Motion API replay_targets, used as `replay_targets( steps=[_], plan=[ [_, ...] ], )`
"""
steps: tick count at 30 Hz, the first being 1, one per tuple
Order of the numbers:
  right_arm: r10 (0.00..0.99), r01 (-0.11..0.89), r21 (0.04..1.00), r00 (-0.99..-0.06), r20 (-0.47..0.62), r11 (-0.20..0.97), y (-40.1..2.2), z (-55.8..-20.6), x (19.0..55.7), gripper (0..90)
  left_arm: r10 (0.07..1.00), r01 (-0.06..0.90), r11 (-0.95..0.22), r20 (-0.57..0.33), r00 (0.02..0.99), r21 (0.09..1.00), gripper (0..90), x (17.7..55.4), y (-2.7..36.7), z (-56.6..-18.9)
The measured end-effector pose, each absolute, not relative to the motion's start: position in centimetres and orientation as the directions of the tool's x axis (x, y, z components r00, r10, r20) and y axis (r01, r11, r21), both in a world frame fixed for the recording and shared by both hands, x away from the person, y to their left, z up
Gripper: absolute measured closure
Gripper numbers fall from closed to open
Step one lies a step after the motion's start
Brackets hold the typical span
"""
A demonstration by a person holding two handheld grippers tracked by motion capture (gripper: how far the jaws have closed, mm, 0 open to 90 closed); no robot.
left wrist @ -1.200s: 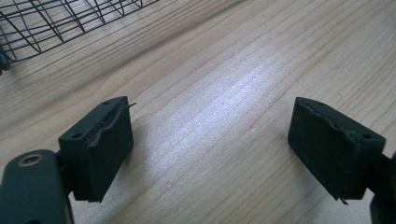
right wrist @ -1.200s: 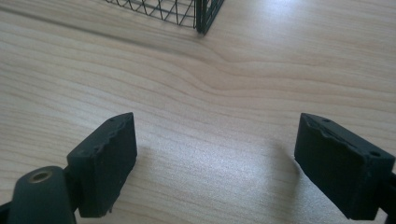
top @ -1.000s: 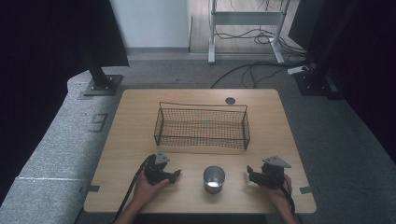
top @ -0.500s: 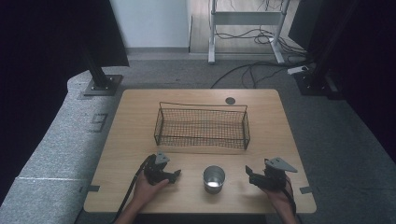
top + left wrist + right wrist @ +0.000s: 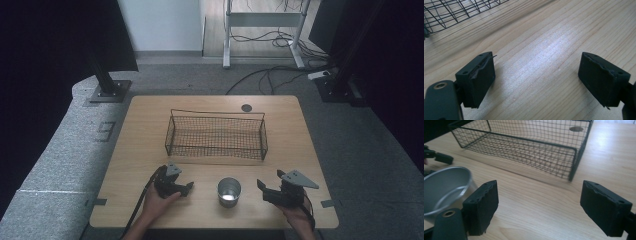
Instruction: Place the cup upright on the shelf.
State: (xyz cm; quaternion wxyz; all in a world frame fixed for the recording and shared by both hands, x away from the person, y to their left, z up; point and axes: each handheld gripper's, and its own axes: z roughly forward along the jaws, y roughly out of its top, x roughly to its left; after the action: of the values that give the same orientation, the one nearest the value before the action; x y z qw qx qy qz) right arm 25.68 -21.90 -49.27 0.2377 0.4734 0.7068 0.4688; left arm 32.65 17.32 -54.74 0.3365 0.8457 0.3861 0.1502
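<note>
Our right claw (image 5: 264, 188) has its jaws apart and empty, as does the left claw (image 5: 186, 187). Between them, near us on the wooden surface (image 5: 150, 145), stands the small shiny metal cup (image 5: 229, 191). We judge it light, rigid and slippery, best pinched across the rim.

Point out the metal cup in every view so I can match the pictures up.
High view: the metal cup stands near the table's front edge, between the two claws, in front of the wire basket.
Left gripper view: not in it; a corner of the wire basket sits top left.
Right gripper view: the cup's rim is at the left edge, behind the left jaw.
Shared landmark: the wire basket.
</note>
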Motion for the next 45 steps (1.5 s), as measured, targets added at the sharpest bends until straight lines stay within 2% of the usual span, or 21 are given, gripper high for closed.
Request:
replay_targets(
  steps=[26,45],
  plan=[
    [0.808,0.389,0.909,-0.577,0.115,0.149,-18.5,-47.5,23.6,15.1,0.755,0.552,-0.477,-0.004,0.656,0.684,14.3,32.6,17.3,-54.7],
    [0.745,0.390,0.898,-0.657,0.117,0.202,-15.2,-48.0,23.9,12.5,0.755,0.552,-0.476,-0.004,0.656,0.684,14.3,32.6,17.3,-54.7]
  ],
)
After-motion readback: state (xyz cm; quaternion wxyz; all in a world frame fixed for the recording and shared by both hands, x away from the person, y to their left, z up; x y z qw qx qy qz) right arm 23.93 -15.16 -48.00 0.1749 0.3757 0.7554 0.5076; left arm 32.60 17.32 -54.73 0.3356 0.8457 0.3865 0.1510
